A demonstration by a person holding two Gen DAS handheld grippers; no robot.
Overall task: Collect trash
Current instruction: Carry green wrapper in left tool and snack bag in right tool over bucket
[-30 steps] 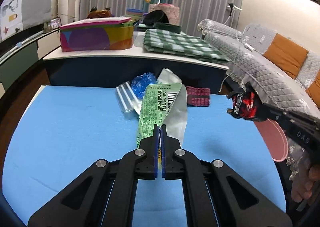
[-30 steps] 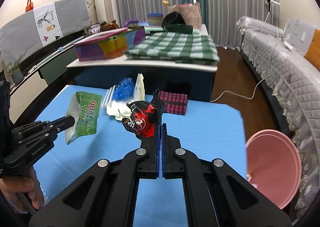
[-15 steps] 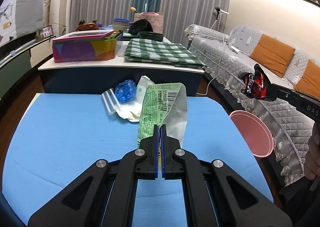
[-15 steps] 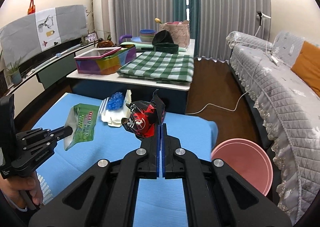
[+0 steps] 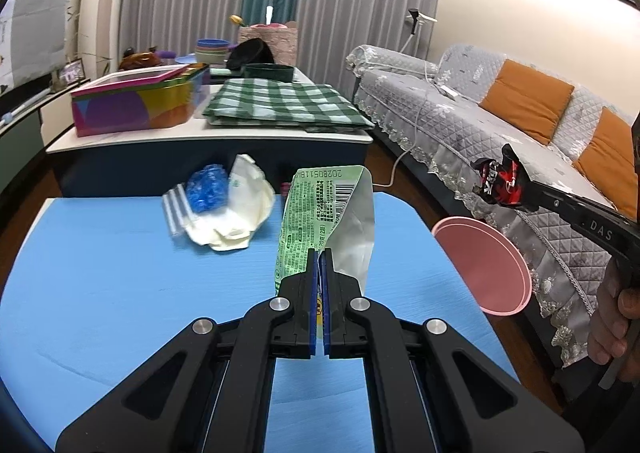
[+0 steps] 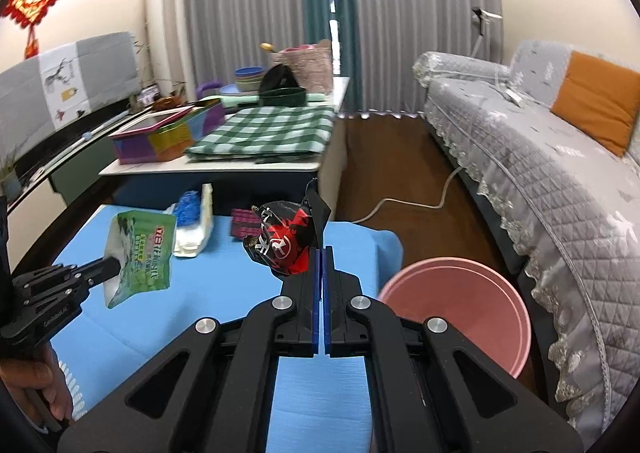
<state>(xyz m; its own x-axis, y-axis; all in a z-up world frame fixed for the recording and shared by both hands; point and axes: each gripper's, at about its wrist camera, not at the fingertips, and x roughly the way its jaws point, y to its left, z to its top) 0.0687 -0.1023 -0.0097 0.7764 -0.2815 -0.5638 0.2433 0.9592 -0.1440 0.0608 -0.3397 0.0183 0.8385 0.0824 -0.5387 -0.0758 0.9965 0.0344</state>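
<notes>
My left gripper (image 5: 319, 253) is shut on a green snack wrapper (image 5: 316, 213) and holds it above the blue table (image 5: 120, 285); it also shows in the right wrist view (image 6: 140, 253). My right gripper (image 6: 320, 251) is shut on a red and black wrapper (image 6: 286, 243), also visible in the left wrist view (image 5: 500, 181), above and just left of the pink bin (image 6: 460, 305). The pink bin (image 5: 484, 265) stands beside the table's right edge. White crumpled paper (image 5: 236, 213), a blue wad (image 5: 206, 189) and a striped wrapper (image 5: 176, 207) lie at the table's far side.
A dark red packet (image 6: 244, 223) lies near the table's far edge. Behind stands a low white table (image 5: 208, 139) with a green checked cloth (image 5: 280, 105) and a colourful box (image 5: 136, 105). A grey sofa (image 5: 480, 125) runs along the right. A cable (image 6: 416, 201) crosses the floor.
Both grippers have risen and swung right with their wrappers. The right gripper has moved off the table toward the pink bin, which now looms larger.
</notes>
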